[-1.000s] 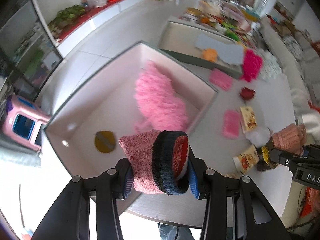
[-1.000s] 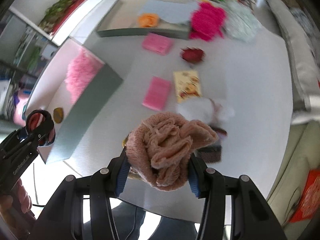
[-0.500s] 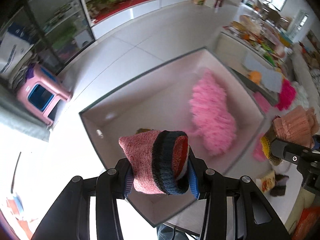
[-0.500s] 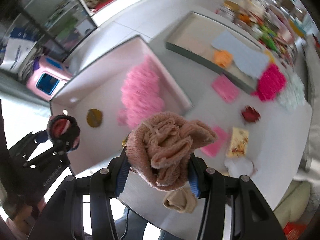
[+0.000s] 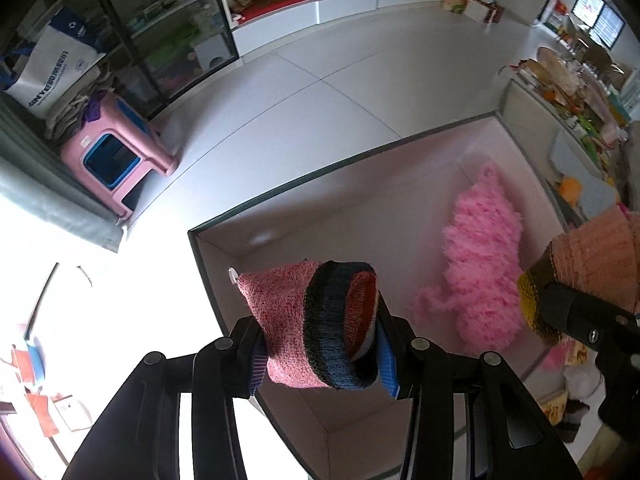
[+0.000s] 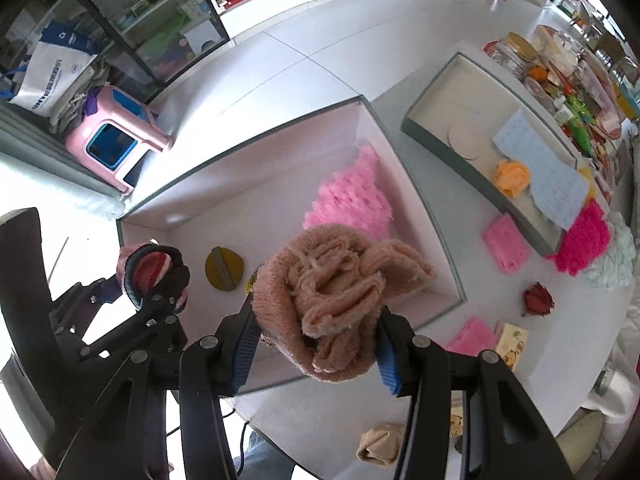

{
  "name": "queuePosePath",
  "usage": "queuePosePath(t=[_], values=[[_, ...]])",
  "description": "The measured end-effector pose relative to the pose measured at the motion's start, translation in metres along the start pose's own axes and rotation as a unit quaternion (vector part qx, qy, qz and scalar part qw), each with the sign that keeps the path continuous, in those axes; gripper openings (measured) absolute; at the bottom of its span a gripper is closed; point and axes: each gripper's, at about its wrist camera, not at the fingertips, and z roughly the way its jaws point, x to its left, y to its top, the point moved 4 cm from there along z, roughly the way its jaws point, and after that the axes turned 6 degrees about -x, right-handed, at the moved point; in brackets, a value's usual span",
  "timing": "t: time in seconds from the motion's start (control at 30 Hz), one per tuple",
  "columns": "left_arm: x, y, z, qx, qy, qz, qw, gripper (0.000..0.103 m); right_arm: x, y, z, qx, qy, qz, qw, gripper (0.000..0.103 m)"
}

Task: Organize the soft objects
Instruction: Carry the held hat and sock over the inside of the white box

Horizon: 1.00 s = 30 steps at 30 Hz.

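- Our left gripper (image 5: 320, 344) has its jaws clamped on a pink sock with striped cuff (image 5: 312, 324).
- Our right gripper (image 6: 316, 340) grips a peach knit bundle (image 6: 336, 300), jaws pressing.
- Below, the white box (image 6: 420, 208) holds a fluffy pink cloth (image 6: 352, 200) at one o'clock.
- Farther, at two o'clock on the worktop (image 6: 460, 280), lies a grey tray (image 6: 448, 148).

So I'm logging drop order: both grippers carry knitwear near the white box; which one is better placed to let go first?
Probably the right gripper: its peach knit bundle hangs over the white box interior beside the pink fluffy piece. The left gripper, holding the striped sock, sits nearer the box's corner.
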Motion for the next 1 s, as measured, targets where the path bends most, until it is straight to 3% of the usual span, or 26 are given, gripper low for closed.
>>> queuePosePath(t=[1.0], values=[[0.011, 0.001, 0.025, 0.030, 0.013, -0.028, 0.9991, 0.046, 0.024, 0.028, 0.035, 0.022, -0.013, -0.032, 0.999, 0.054]])
